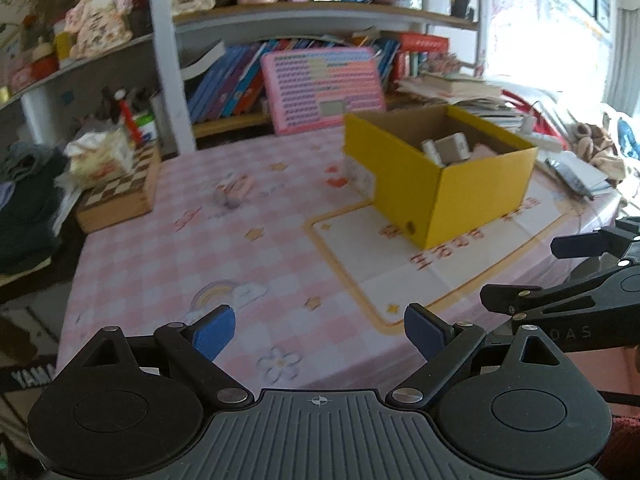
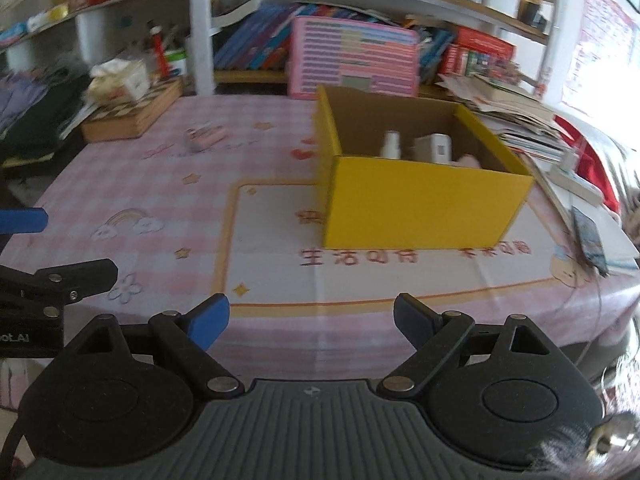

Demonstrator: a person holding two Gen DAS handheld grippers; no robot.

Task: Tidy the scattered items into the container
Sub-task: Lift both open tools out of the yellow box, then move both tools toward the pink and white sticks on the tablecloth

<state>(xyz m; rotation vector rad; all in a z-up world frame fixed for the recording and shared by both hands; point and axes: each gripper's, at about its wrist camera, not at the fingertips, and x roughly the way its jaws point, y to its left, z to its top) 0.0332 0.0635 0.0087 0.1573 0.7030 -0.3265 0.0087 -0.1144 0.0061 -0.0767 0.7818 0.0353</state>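
A yellow cardboard box stands on the pink checked tablecloth, right of centre; it also shows in the right wrist view. Inside are a white bottle, a white boxy item and something pink. A small pink item lies loose on the cloth far left of the box, also in the right wrist view. My left gripper is open and empty above the near table edge. My right gripper is open and empty, in front of the box.
A wooden chessboard box with a tissue pack sits at the far left. A pink board leans on the bookshelf behind. Stacked papers and a power strip lie right of the box.
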